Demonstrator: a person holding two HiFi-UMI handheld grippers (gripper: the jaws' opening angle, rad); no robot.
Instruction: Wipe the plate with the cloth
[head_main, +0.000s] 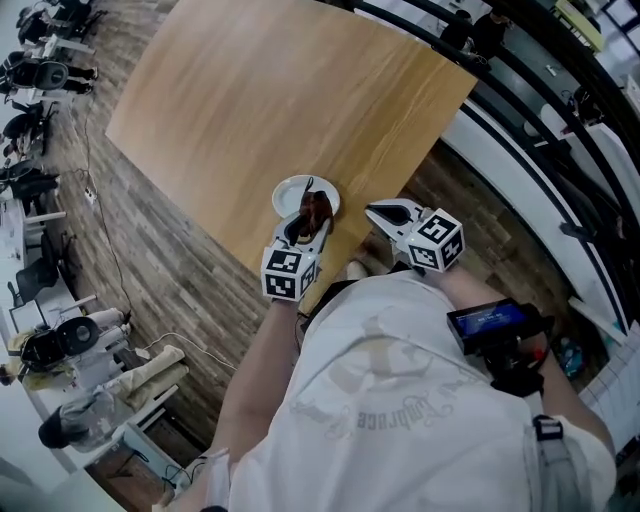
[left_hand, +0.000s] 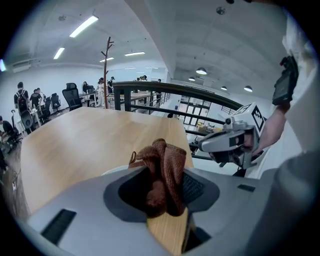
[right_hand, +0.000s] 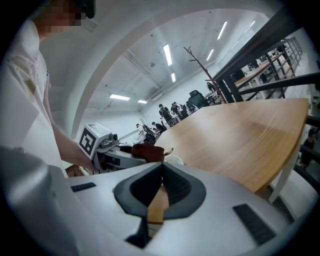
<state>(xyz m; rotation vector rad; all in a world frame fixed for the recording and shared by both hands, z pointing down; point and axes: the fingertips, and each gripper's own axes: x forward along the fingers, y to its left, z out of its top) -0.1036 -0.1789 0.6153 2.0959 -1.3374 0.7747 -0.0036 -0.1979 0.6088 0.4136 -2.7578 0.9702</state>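
Note:
A small white plate (head_main: 292, 192) sits near the wooden table's (head_main: 250, 100) front corner. My left gripper (head_main: 307, 229) is shut on a bunched brown cloth (head_main: 317, 210), which hangs over the plate's near right rim. In the left gripper view the cloth (left_hand: 163, 154) is squeezed between the jaws, and a sliver of the plate (left_hand: 116, 170) shows behind the left jaw. My right gripper (head_main: 373, 210) hovers at the table edge to the right of the plate, shut with nothing in it. In the right gripper view its pads (right_hand: 172, 186) meet, and beyond them lie the cloth (right_hand: 148, 150) and the plate (right_hand: 175, 160).
The table corner ends just right of the plate, with a dark railing (head_main: 520, 90) and a drop beyond. Office chairs (head_main: 35, 75) and camera gear (head_main: 70, 345) stand on the wood floor to the left. The far tabletop is bare wood.

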